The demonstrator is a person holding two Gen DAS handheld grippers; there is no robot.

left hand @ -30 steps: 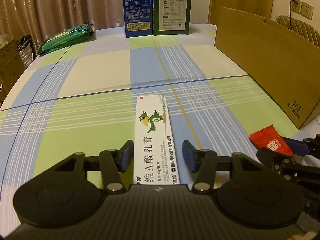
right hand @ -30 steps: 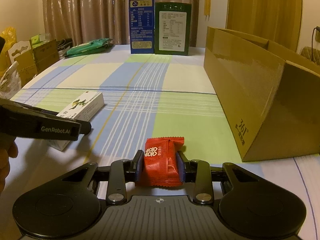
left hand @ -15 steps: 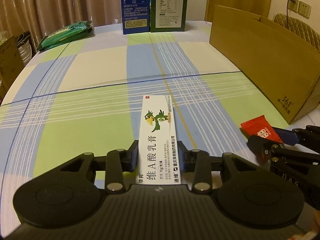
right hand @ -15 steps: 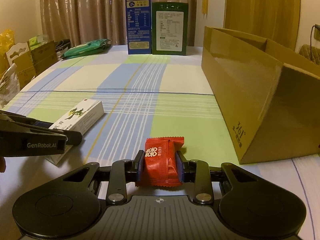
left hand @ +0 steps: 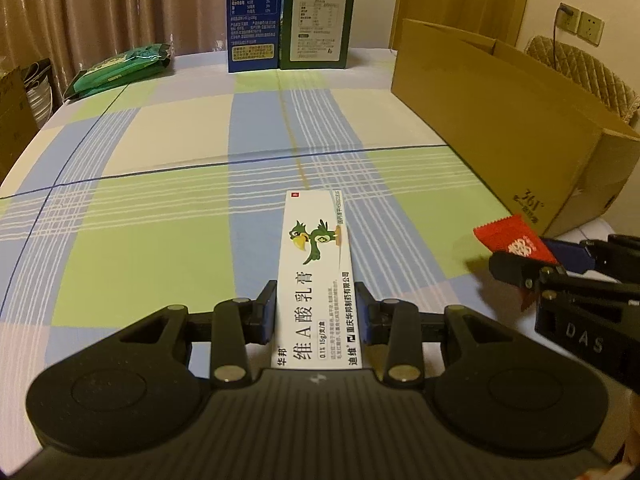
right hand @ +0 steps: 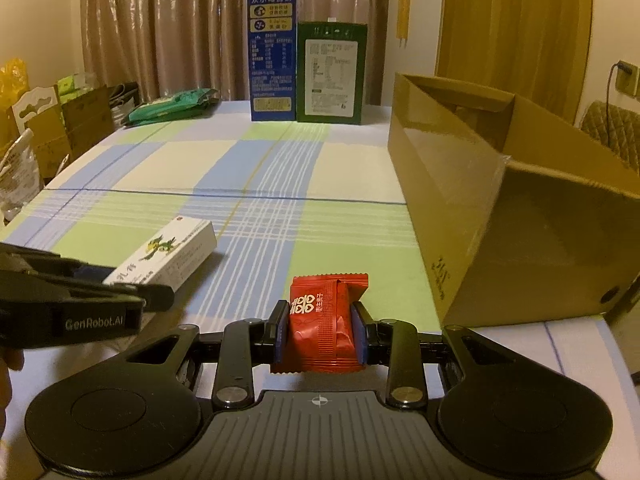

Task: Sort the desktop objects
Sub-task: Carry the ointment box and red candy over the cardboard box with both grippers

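A long white ointment box (left hand: 316, 272) with a green bird on it sits clamped between the blue pads of my left gripper (left hand: 316, 312), which is shut on its near end. The same white box (right hand: 164, 254) shows at the left of the right wrist view, lifted off the checked cloth. A red snack packet (right hand: 324, 320) is pinched upright in my right gripper (right hand: 320, 332), shut on it. From the left wrist view the red packet (left hand: 512, 238) and the right gripper (left hand: 560, 276) hang at the right, near the open brown carton (left hand: 504, 128).
The brown carton (right hand: 500, 216) stands along the right side of the checked tablecloth (right hand: 248, 168). A blue box (right hand: 272, 52) and a dark green box (right hand: 330, 72) stand upright at the far edge. A green pouch (right hand: 172, 106) lies far left. Cardboard boxes and bags (right hand: 36, 136) crowd the left.
My left gripper closed on the white box and lifted it off the cloth. My right gripper rose a little with the red packet still in it.
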